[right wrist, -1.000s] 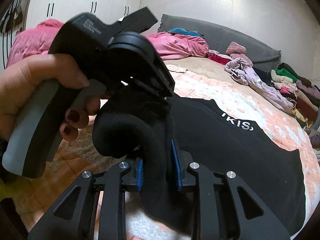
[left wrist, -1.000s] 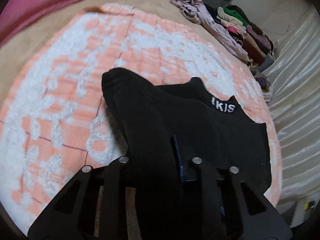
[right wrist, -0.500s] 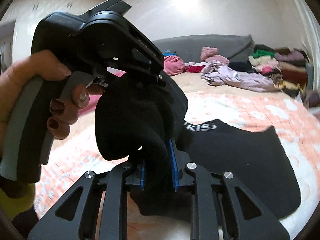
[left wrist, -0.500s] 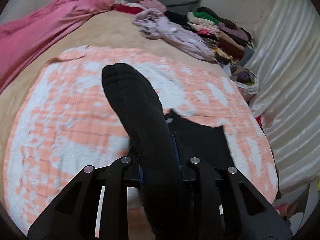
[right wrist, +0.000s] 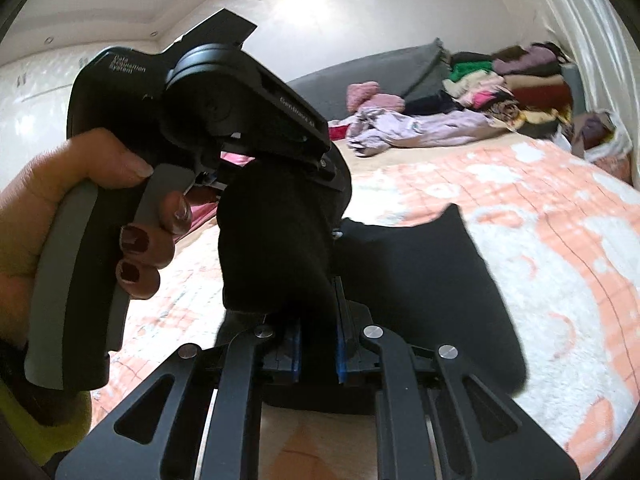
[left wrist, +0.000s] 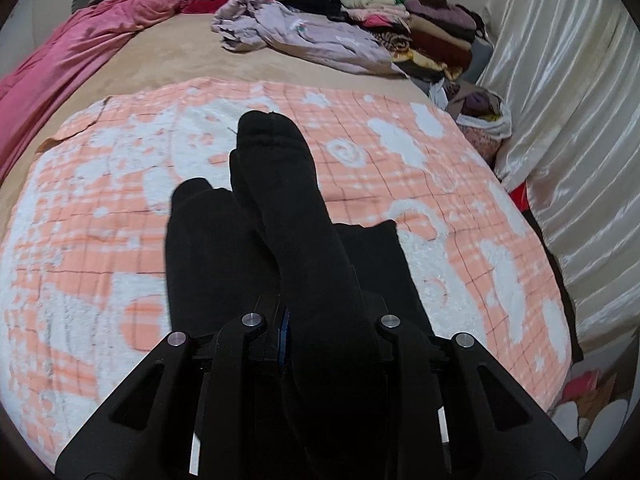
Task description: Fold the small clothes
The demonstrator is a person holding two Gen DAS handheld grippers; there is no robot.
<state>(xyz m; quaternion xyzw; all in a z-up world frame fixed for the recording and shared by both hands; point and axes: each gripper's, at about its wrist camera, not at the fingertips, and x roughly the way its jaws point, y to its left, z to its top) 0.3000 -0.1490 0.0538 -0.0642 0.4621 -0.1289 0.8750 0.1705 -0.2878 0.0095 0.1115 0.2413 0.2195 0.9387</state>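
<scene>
A black sock (left wrist: 280, 184) sticks out forward from my left gripper (left wrist: 320, 312), which is shut on it above the orange and white blanket (left wrist: 420, 160). More black sock fabric (left wrist: 200, 248) hangs or lies just beneath it. In the right wrist view a hand (right wrist: 60, 184) holds the left gripper (right wrist: 324, 168) close in front, with the sock bunched (right wrist: 276, 248) under it. The right gripper (right wrist: 318, 340) has its jaws closing on this fabric, blue pads pressed on either side. A flat black part (right wrist: 432, 280) spreads over the blanket behind.
A lilac garment (left wrist: 312, 36) and a stack of folded clothes (left wrist: 424, 28) lie at the bed's far end. A pink cover (left wrist: 80, 52) runs along the left. A shiny curtain (left wrist: 560, 120) and a stuffed bag (left wrist: 484, 120) border the right side.
Both grippers have risen and travelled across the bed with the sock. The white lettering on the sock has gone out of sight. The right jaws have narrowed on the fabric.
</scene>
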